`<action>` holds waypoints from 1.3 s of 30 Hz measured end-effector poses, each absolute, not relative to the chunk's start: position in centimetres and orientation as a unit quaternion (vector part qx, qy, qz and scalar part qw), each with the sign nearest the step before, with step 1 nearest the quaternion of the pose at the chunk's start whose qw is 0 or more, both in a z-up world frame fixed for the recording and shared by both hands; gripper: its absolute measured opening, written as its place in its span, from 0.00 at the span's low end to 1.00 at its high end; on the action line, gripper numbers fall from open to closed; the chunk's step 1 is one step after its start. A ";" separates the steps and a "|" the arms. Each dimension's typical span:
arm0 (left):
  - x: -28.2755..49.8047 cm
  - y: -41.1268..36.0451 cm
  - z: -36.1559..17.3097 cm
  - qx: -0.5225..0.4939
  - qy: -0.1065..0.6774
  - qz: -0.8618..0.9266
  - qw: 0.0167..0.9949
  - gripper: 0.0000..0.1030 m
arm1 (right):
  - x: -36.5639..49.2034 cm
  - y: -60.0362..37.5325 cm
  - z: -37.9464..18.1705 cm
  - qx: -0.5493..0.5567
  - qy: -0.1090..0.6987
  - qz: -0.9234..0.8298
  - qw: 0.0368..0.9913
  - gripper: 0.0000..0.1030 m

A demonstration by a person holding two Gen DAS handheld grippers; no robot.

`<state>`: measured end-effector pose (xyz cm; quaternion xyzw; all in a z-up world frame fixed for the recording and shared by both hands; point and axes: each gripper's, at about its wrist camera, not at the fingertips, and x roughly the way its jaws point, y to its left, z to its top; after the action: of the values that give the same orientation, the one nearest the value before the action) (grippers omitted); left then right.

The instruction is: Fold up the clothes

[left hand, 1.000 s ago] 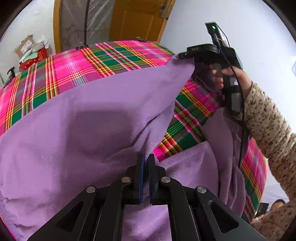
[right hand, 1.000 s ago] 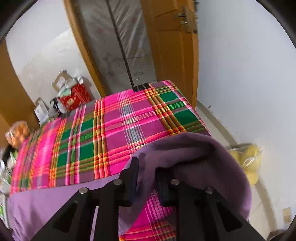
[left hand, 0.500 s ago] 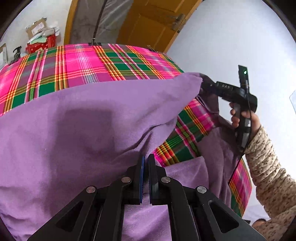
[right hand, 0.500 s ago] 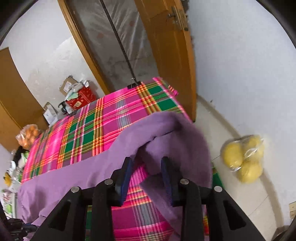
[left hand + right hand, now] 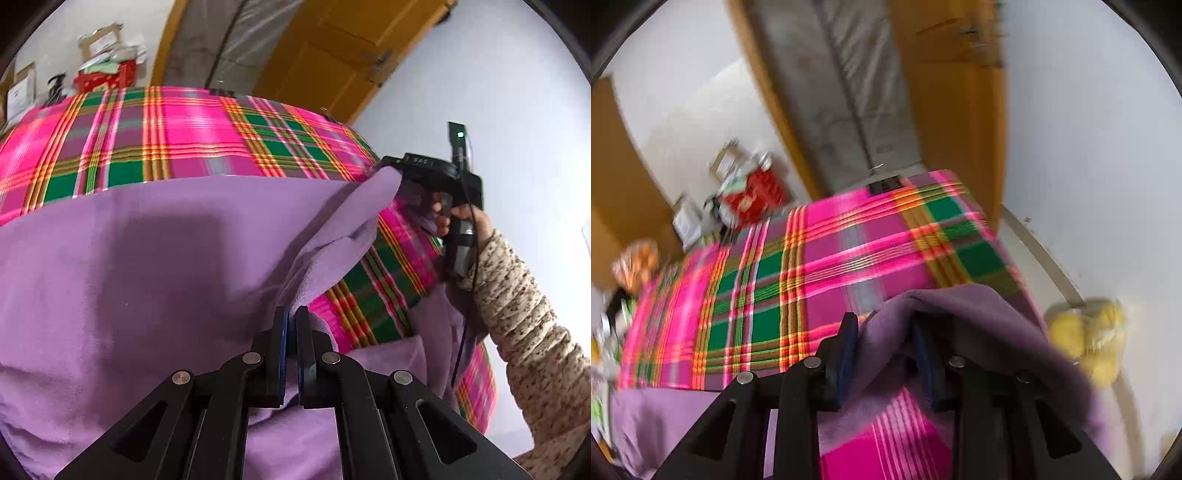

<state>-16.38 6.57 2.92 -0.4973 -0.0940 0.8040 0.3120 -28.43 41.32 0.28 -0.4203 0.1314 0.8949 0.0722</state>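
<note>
A purple fleece garment [image 5: 147,266] lies spread over a table with a pink and green plaid cloth [image 5: 177,140]. My left gripper [image 5: 291,314] is shut on the garment's near edge. In the left wrist view my right gripper [image 5: 391,173] holds up the far right corner of the garment above the table's right side. In the right wrist view my right gripper [image 5: 886,328] has its jaws apart, with a fold of the purple garment [image 5: 960,310] draped between and over the fingers.
The plaid table [image 5: 820,258] ends near a white wall on the right. A yellow-brown door [image 5: 332,55] stands behind it. A bag of yellow fruit [image 5: 1086,339] lies on the floor at right. Boxes and a red package [image 5: 753,192] stand at the back left.
My right gripper's jaws opened from shut on the garment corner and it moved toward the far right of the table. The left gripper stayed shut on the near edge.
</note>
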 end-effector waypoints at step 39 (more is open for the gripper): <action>-15.7 6.5 2.3 -0.504 -0.100 0.801 0.308 0.04 | -22.5 39.9 1.8 -0.392 0.239 0.888 0.036 0.04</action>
<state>-15.72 6.51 2.34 -0.5038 -0.1003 0.8007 0.3084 -22.52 39.95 1.75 -0.3917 0.2387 0.8878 0.0362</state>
